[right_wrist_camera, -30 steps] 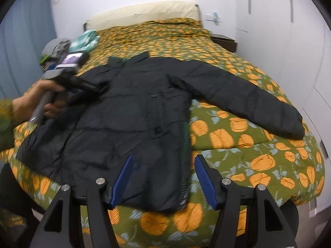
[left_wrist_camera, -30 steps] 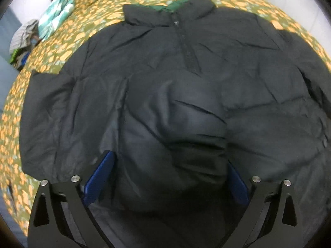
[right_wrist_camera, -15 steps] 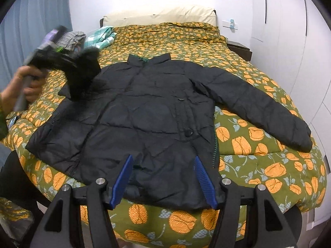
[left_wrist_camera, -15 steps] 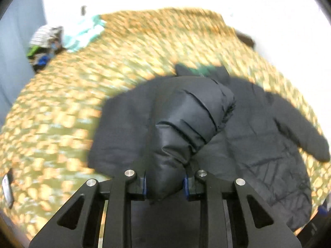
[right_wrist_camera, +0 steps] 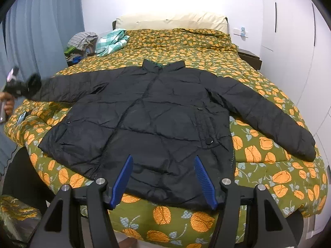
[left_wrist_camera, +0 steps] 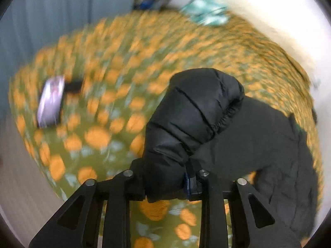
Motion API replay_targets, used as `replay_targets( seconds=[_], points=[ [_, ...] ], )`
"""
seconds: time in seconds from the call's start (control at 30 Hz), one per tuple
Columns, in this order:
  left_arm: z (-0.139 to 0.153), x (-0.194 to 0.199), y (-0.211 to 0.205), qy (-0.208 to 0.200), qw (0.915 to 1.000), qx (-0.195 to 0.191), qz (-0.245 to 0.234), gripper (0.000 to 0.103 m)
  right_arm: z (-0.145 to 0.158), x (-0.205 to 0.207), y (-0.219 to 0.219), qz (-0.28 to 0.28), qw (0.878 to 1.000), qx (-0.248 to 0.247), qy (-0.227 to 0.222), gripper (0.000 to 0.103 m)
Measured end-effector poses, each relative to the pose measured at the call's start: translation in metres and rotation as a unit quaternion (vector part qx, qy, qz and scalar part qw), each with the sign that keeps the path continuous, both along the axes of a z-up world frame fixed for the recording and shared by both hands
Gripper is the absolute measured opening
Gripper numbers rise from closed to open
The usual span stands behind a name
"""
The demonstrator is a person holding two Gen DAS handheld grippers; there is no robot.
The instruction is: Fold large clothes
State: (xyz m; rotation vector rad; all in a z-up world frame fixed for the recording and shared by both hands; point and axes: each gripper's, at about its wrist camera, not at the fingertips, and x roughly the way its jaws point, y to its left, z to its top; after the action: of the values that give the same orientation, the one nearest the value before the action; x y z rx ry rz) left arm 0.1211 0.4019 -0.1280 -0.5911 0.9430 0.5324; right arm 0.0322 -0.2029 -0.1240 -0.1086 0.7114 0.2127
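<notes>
Right gripper (right_wrist_camera: 163, 178): I have it hovering above the near hem of the jacket (right_wrist_camera: 157, 119), blue pads spread apart, nothing between them, touching no cloth.

Jacket: black, padded, lies front-up across the foot end of the bed (right_wrist_camera: 269, 177), collar toward the pillow (right_wrist_camera: 171, 19), hem at the near edge. Its sleeve on the right of the right wrist view rests flat on the orange-patterned cover, cuff near the bed's right edge.

Left gripper (left_wrist_camera: 165, 184): clamped on the cuff end of the other sleeve (left_wrist_camera: 194, 111). Its jaws have just eased open a little, padded cloth pinched between them. In the right wrist view the same gripper (right_wrist_camera: 19, 87) sits at the far left, held by a hand (right_wrist_camera: 8, 105), with the sleeve drawn out sideways past the bed's left edge and lifted off the cover.

A phone (left_wrist_camera: 50, 101) lies on the cover near that edge. Left wrist view badly blurred.

Farther back: a green checked cloth (right_wrist_camera: 111, 41) beside the pillow, a heap of clothes (right_wrist_camera: 80, 45) by the blue curtain (right_wrist_camera: 41, 31).
</notes>
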Motion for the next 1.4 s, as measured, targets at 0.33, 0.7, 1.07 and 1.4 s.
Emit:
replay_targets(
  seconds=[0.33, 0.7, 1.07, 1.4],
  points=[
    [-0.020, -0.043, 0.001, 0.000, 0.9970, -0.043, 0.065, 0.071, -0.001, 0.010, -0.034, -0.050, 0.998, 0.023, 0.031, 0.077],
    [-0.047, -0.040, -0.228, 0.034, 0.9557, -0.091, -0.278, 0.090, -0.038, 0.050, -0.117, -0.099, 0.986, 0.055, 0.123, 0.077],
    [-0.079, -0.018, -0.274, 0.086, 0.9434, -0.065, -0.314, 0.029, -0.081, 0.068, -0.111, -0.065, 0.971, 0.153, 0.171, 0.027],
    [-0.076, -0.035, -0.276, 0.098, 0.9358, -0.053, -0.334, 0.028, -0.066, 0.031, -0.106, -0.061, 0.971, 0.135, 0.189, 0.021]
  ],
)
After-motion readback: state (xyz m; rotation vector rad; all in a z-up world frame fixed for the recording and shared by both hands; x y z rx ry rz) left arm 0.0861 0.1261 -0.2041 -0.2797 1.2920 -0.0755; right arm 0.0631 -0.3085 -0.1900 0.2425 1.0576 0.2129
